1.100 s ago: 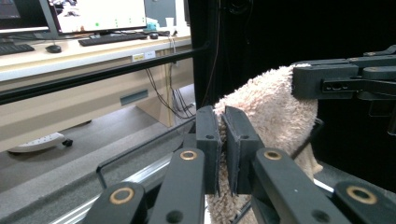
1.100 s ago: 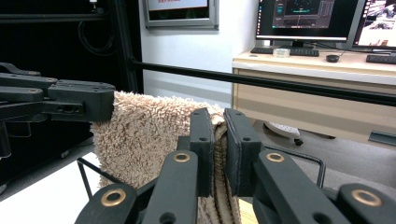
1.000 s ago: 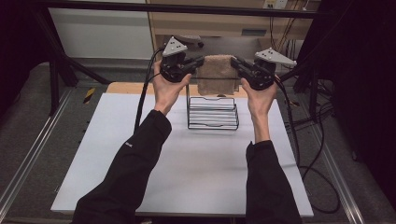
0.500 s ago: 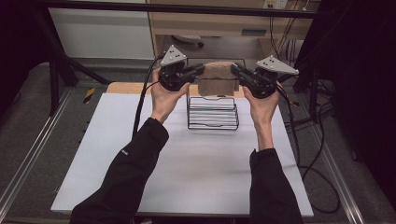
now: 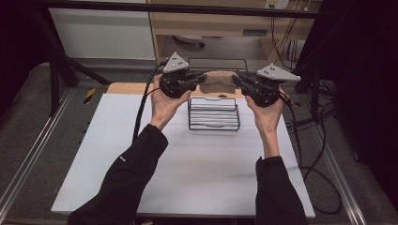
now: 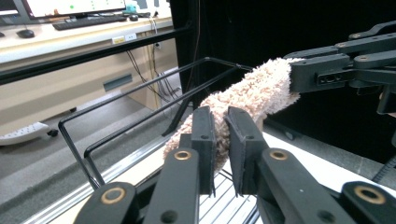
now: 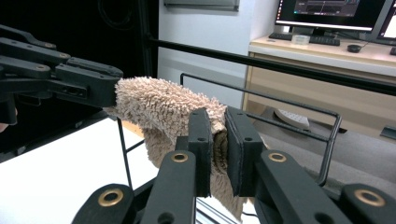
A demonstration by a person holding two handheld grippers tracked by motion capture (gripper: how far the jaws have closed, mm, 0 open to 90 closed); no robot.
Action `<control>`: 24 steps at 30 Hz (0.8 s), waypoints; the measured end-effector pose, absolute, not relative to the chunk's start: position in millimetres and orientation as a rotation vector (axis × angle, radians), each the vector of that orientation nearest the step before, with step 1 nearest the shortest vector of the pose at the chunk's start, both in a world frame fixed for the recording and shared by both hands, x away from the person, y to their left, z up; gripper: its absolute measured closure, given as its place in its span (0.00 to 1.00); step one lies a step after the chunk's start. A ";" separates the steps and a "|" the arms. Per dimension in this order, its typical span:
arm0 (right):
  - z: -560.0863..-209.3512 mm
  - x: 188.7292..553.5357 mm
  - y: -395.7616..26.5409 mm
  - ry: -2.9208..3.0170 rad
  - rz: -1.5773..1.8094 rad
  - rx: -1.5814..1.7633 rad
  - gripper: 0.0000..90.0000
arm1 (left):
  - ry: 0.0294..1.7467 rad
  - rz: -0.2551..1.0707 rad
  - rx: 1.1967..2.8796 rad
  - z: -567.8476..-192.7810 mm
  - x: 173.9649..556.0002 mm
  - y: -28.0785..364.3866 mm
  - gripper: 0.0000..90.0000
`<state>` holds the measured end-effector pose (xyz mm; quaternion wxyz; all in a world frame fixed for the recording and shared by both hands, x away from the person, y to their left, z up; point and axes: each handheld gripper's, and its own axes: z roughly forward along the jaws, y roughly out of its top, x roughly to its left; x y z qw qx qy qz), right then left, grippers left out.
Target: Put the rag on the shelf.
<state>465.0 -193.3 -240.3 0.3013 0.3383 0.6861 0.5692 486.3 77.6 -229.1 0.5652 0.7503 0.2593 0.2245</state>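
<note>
Between the black fingers (image 6: pixel 203 140) of the left gripper (image 6: pixel 219 140) a fold of the beige fluffy towel (image 6: pixel 252 91) is pinched. Those jaws have just been opening a little, yet in the left gripper view the pile still sits pressed between the pads. The right gripper (image 7: pixel 219 144) is clenched on the towel's other end, the cloth bunched between its pads and hanging below them.

In the high view the towel (image 5: pixel 220 80) spans the gap between the left gripper (image 5: pixel 199 79) and the right gripper (image 5: pixel 239 80) at upper centre of the frame, right at the top bar of the black wire rack (image 5: pixel 214 112), which stands on the white table (image 5: pixel 187 178). Compared with a second ago, both hands sit slightly farther up the frame, toward the rack's tall back rail, and the towel now looks level with that rail rather than above the rack's middle.

I judge that the towel is being draped over the rail, and the slackening on the left may be the first sign of letting go. The right end remains firmly held, so the hanging is not yet finished.
</note>
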 end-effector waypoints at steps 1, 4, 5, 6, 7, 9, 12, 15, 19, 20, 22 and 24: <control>-240.9 465.0 -193.5 1.822 1.511 0.896 0.90 | 0.614 0.527 1.768 -227.8 485.8 78.2 0.89; -241.4 464.5 -194.0 1.827 1.511 0.896 0.91 | 0.626 0.517 1.761 -220.5 483.9 81.2 0.84; -241.6 464.4 -194.3 1.830 1.509 0.894 0.91 | 0.630 0.514 1.753 -217.2 483.3 82.8 0.83; -241.9 464.1 -194.5 1.831 1.509 0.897 0.91 | 0.637 0.507 1.736 -213.9 483.0 84.3 0.82; -242.3 464.1 -194.7 1.832 1.510 0.897 0.91 | 0.645 0.497 1.722 -210.5 483.1 85.9 0.81; -243.5 463.8 -194.8 1.836 1.510 0.894 0.91 | 0.667 0.484 1.708 -204.4 484.9 87.6 0.82; -245.4 463.9 -194.4 1.839 1.508 0.896 0.91 | 0.704 0.456 1.719 -199.0 490.9 85.3 0.87; -246.4 463.7 -194.9 1.844 1.507 0.891 0.91 | 0.730 0.433 1.751 -200.4 495.9 79.6 0.93; -247.3 463.0 -195.6 1.850 1.507 0.893 0.90 | 0.727 0.387 1.792 -207.8 497.7 74.5 0.99; -247.7 463.0 -195.7 1.854 1.503 0.888 0.90 | 0.722 0.380 1.802 -209.9 497.1 73.7 0.99; -248.3 462.8 -195.8 1.861 1.494 0.885 0.90 | 0.713 0.371 1.820 -213.7 496.0 73.3 1.00; -248.6 462.5 -195.6 1.867 1.489 0.882 0.90 | 0.710 0.359 1.828 -217.4 494.8 73.3 1.00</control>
